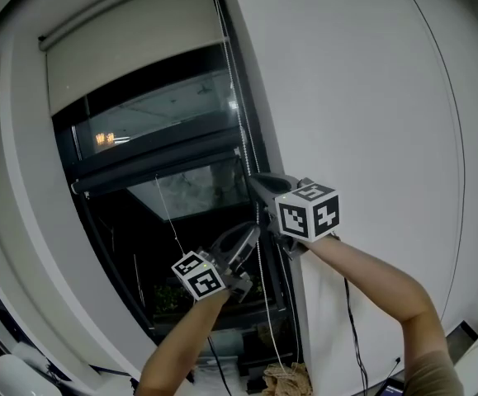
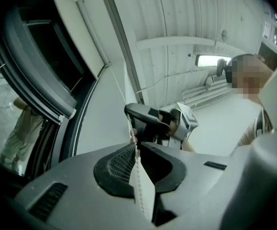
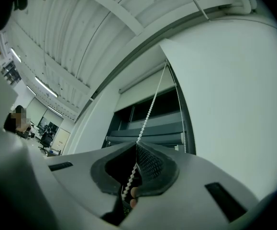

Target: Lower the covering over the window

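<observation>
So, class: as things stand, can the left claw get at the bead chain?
Yes, it seems so: the left claw is already shut on the chain, just below the right claw, which grips it too. Nothing lies across it.

Left gripper point(image 1: 253, 229), right gripper point(image 1: 253, 181): grey shells
Dark meshed pads point(image 2: 120, 165) ahead, white cube point(image 1: 308, 211) of black square markers behind; khaki sleeve point(image 1: 433, 378) farther back.

The head view looks from behind both tools toward the window point(image 1: 164, 114), with the left tool point(image 1: 249, 231) below the right tool point(image 1: 253, 180). Each gripper view sits close behind its own jaws and faces upward. The left gripper view takes in the right tool just beyond its tips; the right gripper view takes in the roller blind point(image 3: 143, 92) ahead. All three share the bead chain point(image 3: 150, 110).
</observation>
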